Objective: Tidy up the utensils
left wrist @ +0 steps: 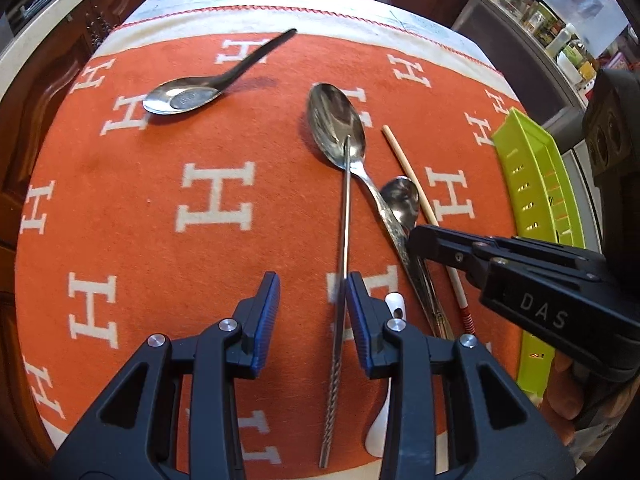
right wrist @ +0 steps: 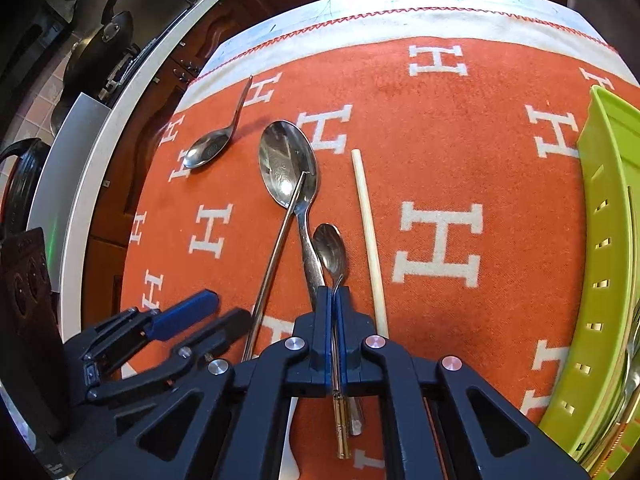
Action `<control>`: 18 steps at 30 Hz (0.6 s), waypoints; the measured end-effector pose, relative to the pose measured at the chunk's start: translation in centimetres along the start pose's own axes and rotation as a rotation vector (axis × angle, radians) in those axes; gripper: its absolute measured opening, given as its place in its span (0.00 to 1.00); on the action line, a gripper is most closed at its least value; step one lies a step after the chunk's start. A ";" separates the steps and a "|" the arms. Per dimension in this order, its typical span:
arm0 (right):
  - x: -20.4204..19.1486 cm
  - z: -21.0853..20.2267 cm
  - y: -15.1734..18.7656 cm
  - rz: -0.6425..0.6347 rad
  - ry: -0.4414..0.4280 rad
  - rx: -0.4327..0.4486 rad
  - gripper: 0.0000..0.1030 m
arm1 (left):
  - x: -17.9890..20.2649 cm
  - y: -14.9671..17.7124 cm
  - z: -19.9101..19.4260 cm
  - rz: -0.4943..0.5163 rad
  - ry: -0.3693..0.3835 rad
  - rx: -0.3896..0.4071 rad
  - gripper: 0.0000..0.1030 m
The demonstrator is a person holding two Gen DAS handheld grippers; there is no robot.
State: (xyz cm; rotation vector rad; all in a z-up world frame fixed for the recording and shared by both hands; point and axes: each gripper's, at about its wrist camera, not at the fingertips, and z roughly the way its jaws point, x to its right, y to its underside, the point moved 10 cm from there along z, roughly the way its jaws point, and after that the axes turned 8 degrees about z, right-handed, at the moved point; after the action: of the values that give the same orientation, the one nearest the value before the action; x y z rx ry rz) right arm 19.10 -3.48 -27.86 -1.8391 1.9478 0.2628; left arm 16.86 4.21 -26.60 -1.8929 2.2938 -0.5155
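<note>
Orange monogram cloth (right wrist: 460, 128) covering the counter, lime-green tray (right wrist: 608, 240) at its right edge already holding some cutlery (barely visible). Left out: large spoon (right wrist: 288, 160), soup spoon (left wrist: 182, 96), wooden chopstick (right wrist: 370, 240), metal chopstick (left wrist: 345, 216). Right tongs (right wrist: 333, 300) clamped on small teaspoon (right wrist: 330, 254); left tongs (left wrist: 312, 300) agape around metal chopstick.

Four spoons lie on the orange cloth (left wrist: 120, 208): one short-handled soup spoon (left wrist: 188, 96), one large tablespoon (left wrist: 336, 124), one small teaspoon (right wrist: 330, 254), and one white spoon (left wrist: 380, 428) partly hidden under the gripper bodies. There are two chopsticks, one metal chopstick (left wrist: 344, 232) and one pale wooden chopstick (right wrist: 370, 248). One green tray (right wrist: 608, 240) sits at the cloth's edge; what it holds cannot be counted.
</note>
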 end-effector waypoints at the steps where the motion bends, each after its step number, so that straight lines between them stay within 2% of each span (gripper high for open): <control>1: 0.0 0.0 0.0 0.001 -0.002 0.000 0.02 | 0.1 0.0 0.0 0.003 -0.008 0.002 0.30; 8: 0.5 -0.9 0.0 0.028 -0.017 0.018 0.01 | 0.7 -0.1 0.3 0.044 -0.092 0.012 0.30; 9: 0.6 -1.0 0.0 0.034 -0.021 0.020 0.01 | 0.7 -0.2 0.3 0.045 -0.106 0.015 0.27; 11: 0.9 -1.3 0.0 0.042 -0.029 0.025 0.01 | 0.8 -0.2 0.4 0.059 -0.131 0.022 0.04; 18: 1.6 -1.5 0.2 0.063 -0.051 0.022 0.01 | 0.8 0.5 0.0 0.006 -0.100 0.021 0.03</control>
State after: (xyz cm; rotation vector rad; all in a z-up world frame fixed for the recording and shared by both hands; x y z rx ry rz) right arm 18.59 -5.53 -27.30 -1.7418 1.9684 0.3036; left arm 16.26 3.55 -26.67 -1.8573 2.2221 -0.4329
